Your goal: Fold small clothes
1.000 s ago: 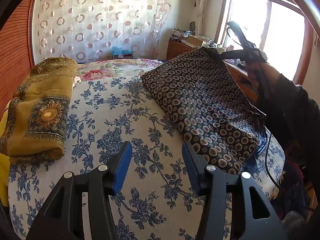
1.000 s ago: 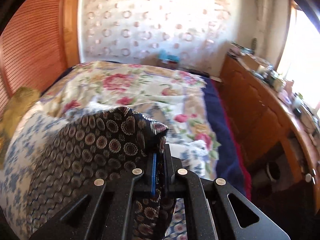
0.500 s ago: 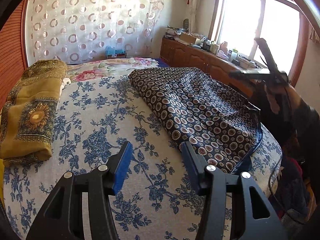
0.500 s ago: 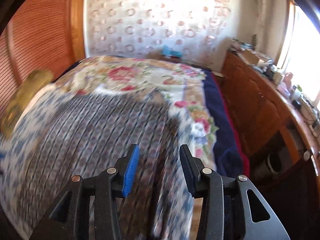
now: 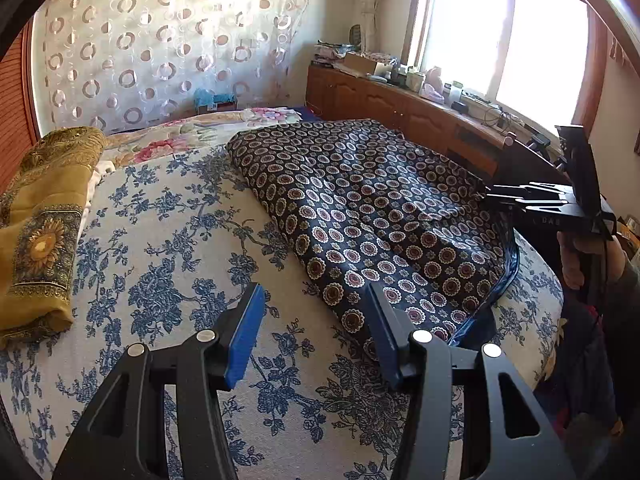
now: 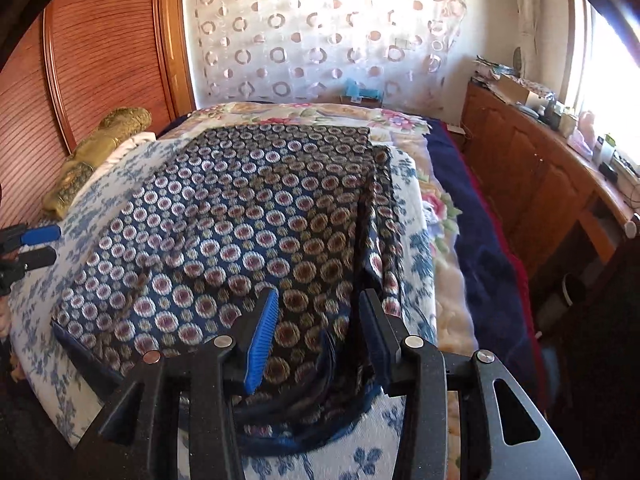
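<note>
One dark patterned cloth (image 6: pixel 240 216) is lying flat on the bed (image 5: pixel 168 240), one folded yellow cloth (image 5: pixel 44 232) sitting well apart. Two tongs: left tongs (image 5: pixel 316 332) gaping, holding nothing; right tongs (image 6: pixel 316 336), jaws having just been opening, hovering empty over the cloth's near edge.

The dark patterned garment (image 5: pixel 372 216) lies spread flat on the bed's blue-flowered white cover (image 5: pixel 168 248) — navy cloth printed with rows of round medallions in white, maroon and tan. It is folded into a rough rectangle, one layer lapped over another, with a crease running along its length. A plain navy lining shows along its near edge (image 6: pixel 304 408), where the cloth bunches a little. Nothing grips it — it rests loose on the cover.
</note>
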`<state>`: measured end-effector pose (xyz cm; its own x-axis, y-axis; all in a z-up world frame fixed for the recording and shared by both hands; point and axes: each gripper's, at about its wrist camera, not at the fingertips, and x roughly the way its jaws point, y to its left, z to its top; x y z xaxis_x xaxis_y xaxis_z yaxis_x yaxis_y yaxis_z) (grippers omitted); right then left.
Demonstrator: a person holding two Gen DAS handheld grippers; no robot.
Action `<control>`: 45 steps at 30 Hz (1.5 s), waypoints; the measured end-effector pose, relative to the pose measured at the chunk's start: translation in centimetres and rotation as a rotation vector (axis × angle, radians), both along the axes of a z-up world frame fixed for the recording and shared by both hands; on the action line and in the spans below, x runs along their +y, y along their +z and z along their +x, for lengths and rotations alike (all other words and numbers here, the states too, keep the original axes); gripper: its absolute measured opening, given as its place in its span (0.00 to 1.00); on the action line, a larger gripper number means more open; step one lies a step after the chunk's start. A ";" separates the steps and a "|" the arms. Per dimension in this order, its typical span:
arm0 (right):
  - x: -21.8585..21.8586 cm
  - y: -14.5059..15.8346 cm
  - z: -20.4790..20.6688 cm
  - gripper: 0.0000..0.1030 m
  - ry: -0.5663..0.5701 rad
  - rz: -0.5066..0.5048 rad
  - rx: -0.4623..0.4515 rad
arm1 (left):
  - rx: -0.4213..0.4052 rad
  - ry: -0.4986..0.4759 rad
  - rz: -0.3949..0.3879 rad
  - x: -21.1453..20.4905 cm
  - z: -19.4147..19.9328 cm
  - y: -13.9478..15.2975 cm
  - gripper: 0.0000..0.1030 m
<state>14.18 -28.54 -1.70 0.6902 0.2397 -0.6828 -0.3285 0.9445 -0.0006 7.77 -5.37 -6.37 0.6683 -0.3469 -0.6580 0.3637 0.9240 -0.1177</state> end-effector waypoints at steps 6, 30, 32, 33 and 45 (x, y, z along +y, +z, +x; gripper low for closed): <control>-1.0 -0.9 -1.4 0.43 -0.010 -0.026 0.018 | 0.018 -0.013 0.003 -0.6 0.1 -0.6 0.51; -2.8 -1.7 -3.5 0.30 -0.067 -0.002 0.000 | 0.130 -0.144 -0.079 -2.6 -0.6 -2.6 0.37; -2.5 -1.8 -3.9 0.38 -0.056 0.000 -0.001 | 0.145 -0.141 -0.076 -2.7 -0.8 -2.9 0.37; -2.3 -1.7 -4.1 0.40 -0.052 -0.001 -0.002 | 0.155 -0.140 -0.079 -2.7 -0.7 -2.9 0.37; 1.2 0.2 -7.3 0.60 0.059 -0.009 -0.044 | 0.151 -0.206 -0.151 -2.8 -1.8 -2.0 0.04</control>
